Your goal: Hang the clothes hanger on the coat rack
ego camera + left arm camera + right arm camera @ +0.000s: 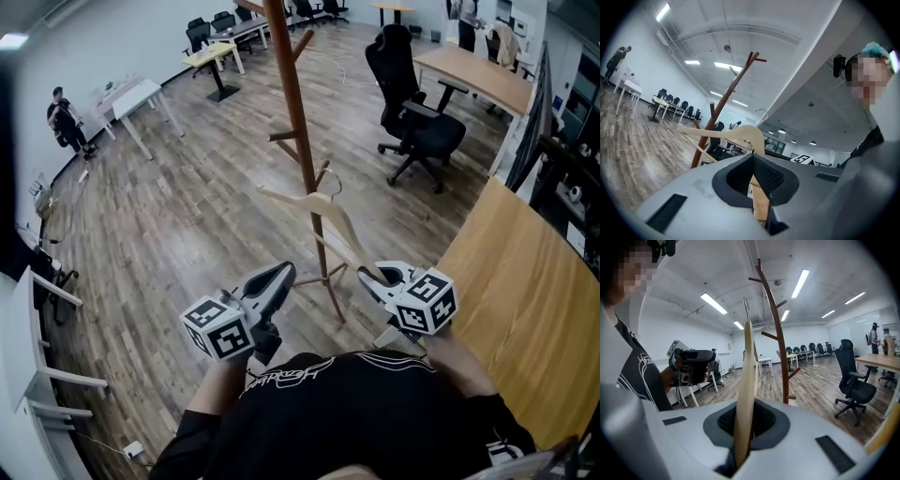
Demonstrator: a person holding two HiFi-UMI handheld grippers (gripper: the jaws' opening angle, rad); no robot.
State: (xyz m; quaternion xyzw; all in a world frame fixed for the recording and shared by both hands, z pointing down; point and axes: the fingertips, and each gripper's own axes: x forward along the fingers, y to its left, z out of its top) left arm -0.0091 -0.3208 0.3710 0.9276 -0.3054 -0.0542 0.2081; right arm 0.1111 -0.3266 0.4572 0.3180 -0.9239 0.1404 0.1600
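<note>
A pale wooden clothes hanger with a metal hook hangs in the air just in front of the brown coat rack. My right gripper is shut on the hanger's lower right arm. In the right gripper view the hanger rises edge-on from between the jaws, left of the rack. My left gripper is a little to the hanger's left and apart from it, with its tips together and nothing held. In the left gripper view the hanger shows beyond the jaws, with the rack behind it.
A curved wooden table runs along my right side. A black office chair stands beyond the rack on the right. White desks and a person are far off at the left wall. The floor is wood plank.
</note>
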